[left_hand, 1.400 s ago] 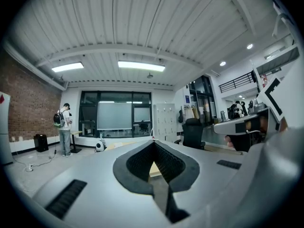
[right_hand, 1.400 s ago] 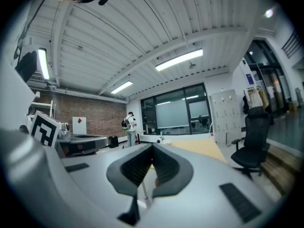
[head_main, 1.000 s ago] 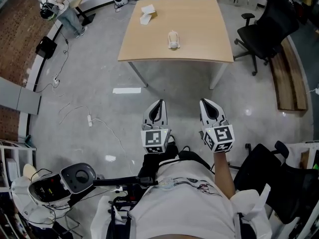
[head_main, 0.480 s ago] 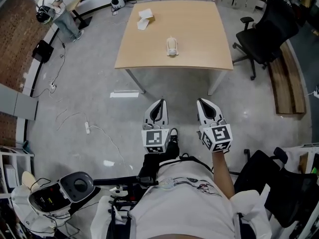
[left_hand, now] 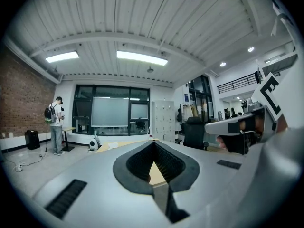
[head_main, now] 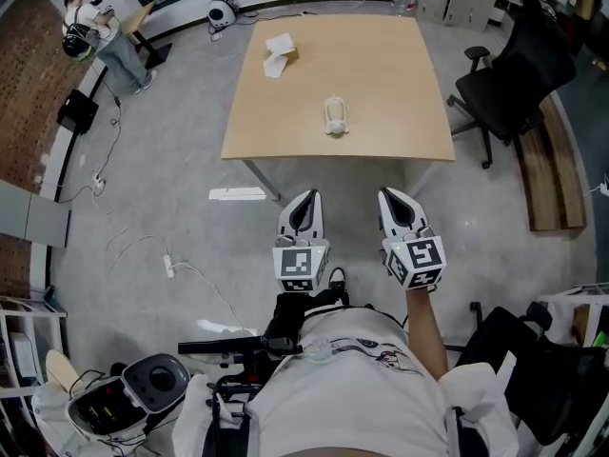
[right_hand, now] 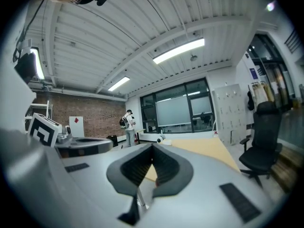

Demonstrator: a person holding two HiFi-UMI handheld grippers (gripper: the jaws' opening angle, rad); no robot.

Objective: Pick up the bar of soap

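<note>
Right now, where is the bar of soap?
In the head view, the bar of soap lies near the middle of the wooden table, toward its near edge.

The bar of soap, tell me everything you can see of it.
The bar of soap is a small, pale cream oblong. It lies flat, with its long side pointing away from the person. It sits near the middle of the light wooden table, somewhat toward the near edge. It lies alone, and only the tabletop touches it. Finer detail is too small to tell.
</note>
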